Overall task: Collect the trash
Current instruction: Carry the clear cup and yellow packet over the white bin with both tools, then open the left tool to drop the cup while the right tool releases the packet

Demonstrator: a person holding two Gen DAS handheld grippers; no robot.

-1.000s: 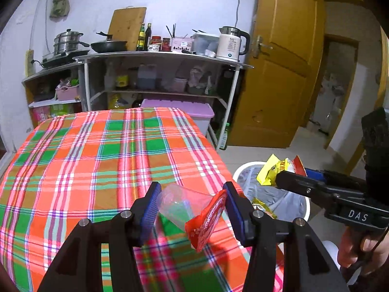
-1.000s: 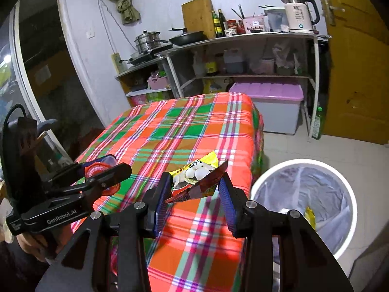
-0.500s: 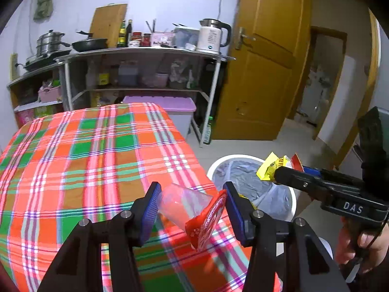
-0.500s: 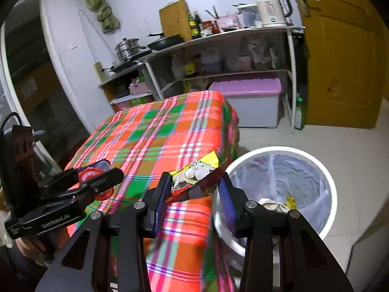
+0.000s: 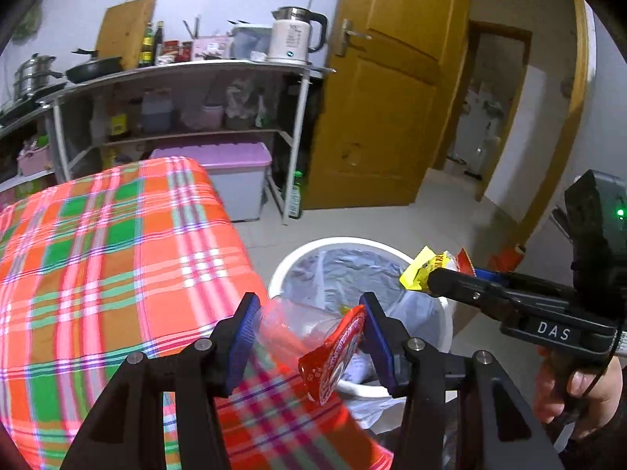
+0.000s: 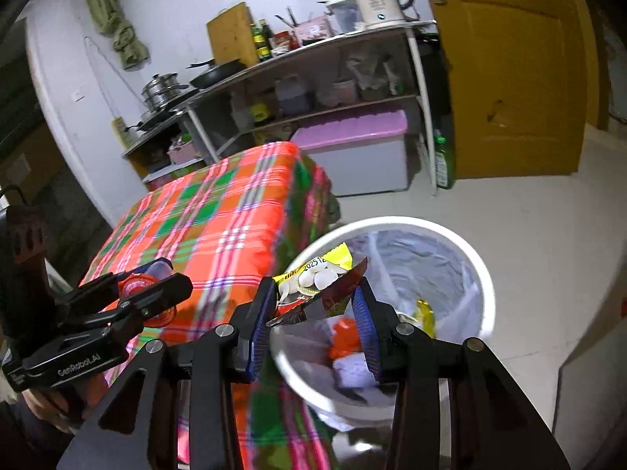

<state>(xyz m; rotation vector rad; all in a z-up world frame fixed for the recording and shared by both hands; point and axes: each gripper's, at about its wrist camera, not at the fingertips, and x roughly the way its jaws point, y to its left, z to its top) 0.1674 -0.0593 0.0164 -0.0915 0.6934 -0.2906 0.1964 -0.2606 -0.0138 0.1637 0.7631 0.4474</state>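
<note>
Now left claw (image 5: 309, 337) clamped on plastic cup (image 5: 298, 325), right claw (image 6: 315, 313) clamped on snack wrapper (image 6: 317, 282).

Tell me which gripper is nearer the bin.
Right. The right gripper holds its snack wrapper over the bin; the left gripper with its plastic cup is over the table edge.

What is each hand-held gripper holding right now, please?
Left hand-held gripper: closed on a clear plastic cup with a red foil lid.
Right hand-held gripper: closed on a yellow and dark red snack wrapper.
</note>
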